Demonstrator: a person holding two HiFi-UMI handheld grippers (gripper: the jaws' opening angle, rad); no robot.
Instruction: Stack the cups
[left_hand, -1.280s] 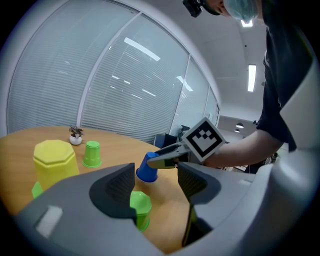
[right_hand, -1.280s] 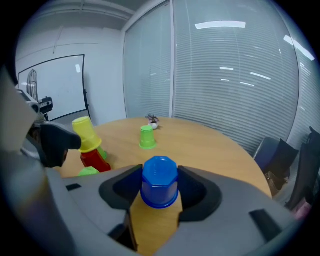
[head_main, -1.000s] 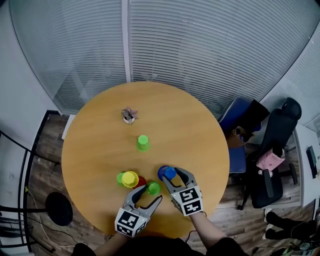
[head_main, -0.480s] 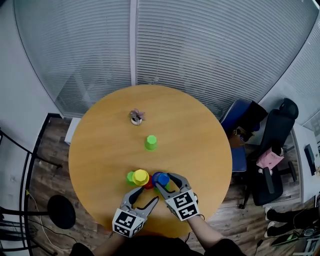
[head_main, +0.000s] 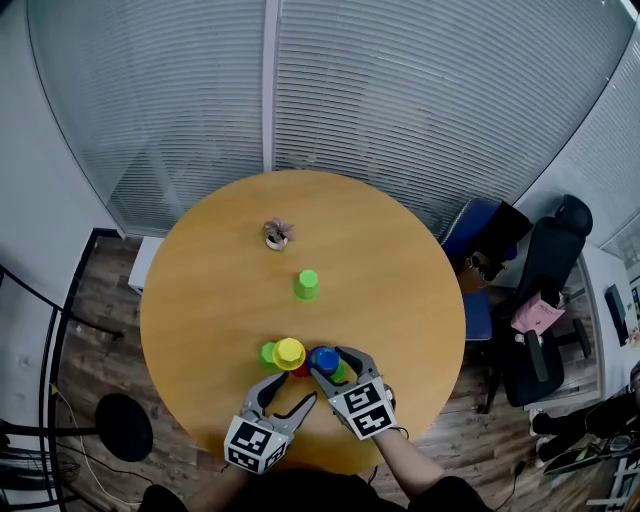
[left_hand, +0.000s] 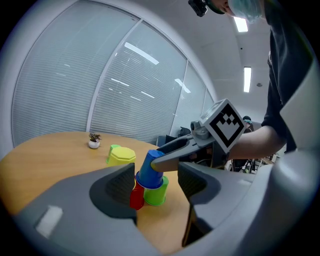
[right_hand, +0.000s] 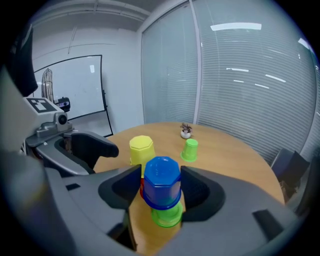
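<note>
Right tongs pinch the upside-down blue cup, tilted, just over a green cup on the tabletop. Left tongs spread wide, gripping nothing, near the red cup.

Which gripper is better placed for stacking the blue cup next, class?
Right: the right gripper grips the blue cup over a green cup; the left gripper is open and empty.

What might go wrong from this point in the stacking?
1. The blue cup hangs tilted in the right tongs over the near green cup; it may land skewed and tip that cup.
2. The red cup and yellow cup stand close beside, so a sideways nudge may knock them.
</note>
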